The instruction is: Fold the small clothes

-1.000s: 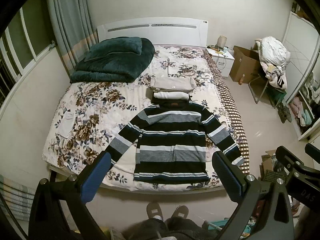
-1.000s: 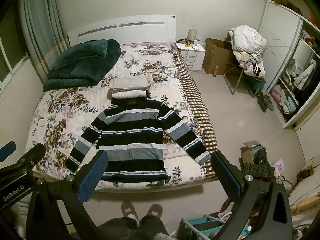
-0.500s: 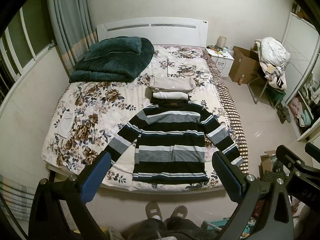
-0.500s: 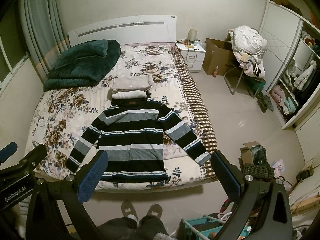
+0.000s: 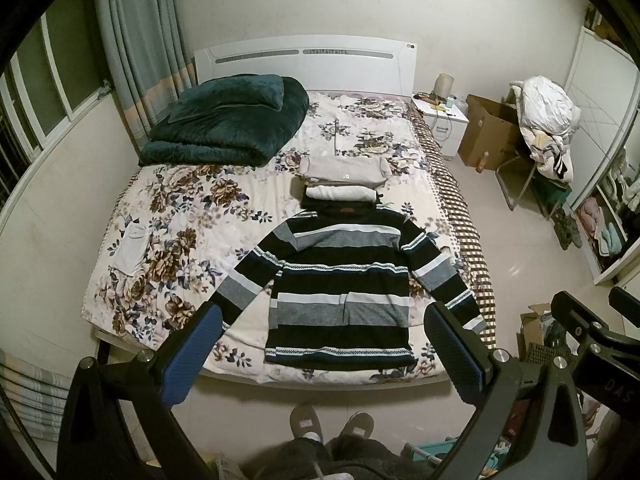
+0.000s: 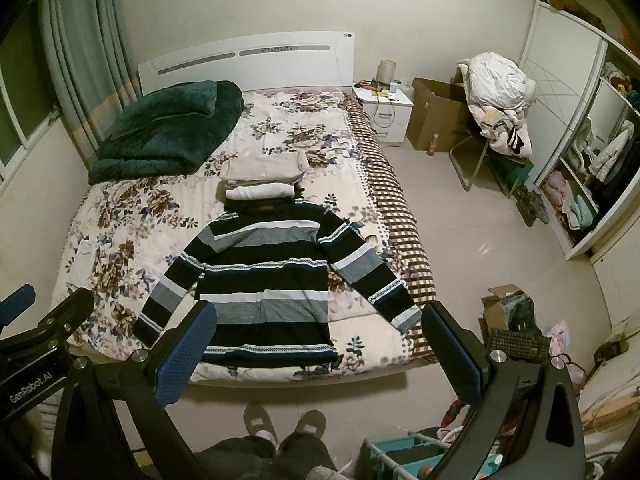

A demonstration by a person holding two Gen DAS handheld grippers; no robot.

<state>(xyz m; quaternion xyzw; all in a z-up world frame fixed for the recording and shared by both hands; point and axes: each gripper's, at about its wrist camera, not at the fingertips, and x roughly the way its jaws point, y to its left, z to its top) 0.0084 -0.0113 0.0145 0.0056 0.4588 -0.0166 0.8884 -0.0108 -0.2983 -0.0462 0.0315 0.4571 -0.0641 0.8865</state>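
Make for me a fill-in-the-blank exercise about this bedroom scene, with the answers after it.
1. The striped sweater lies flat with both sleeves spread, on the ____.
2. Both the left gripper and the right gripper are ____, holding nothing.
3. The blanket folded near the headboard is dark ____.
4. Beyond the sweater's collar lie folded clothes, the white piece ____ to it than the beige one.

Answers: bed; open; green; nearer

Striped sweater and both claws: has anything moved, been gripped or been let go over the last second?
Nothing visibly changed. The sweater lies spread flat on the bed as before, sleeves out, with the folded clothes beyond its collar. The left claw and right claw hang open above the bed's foot, holding nothing, with only a slight camera drift.
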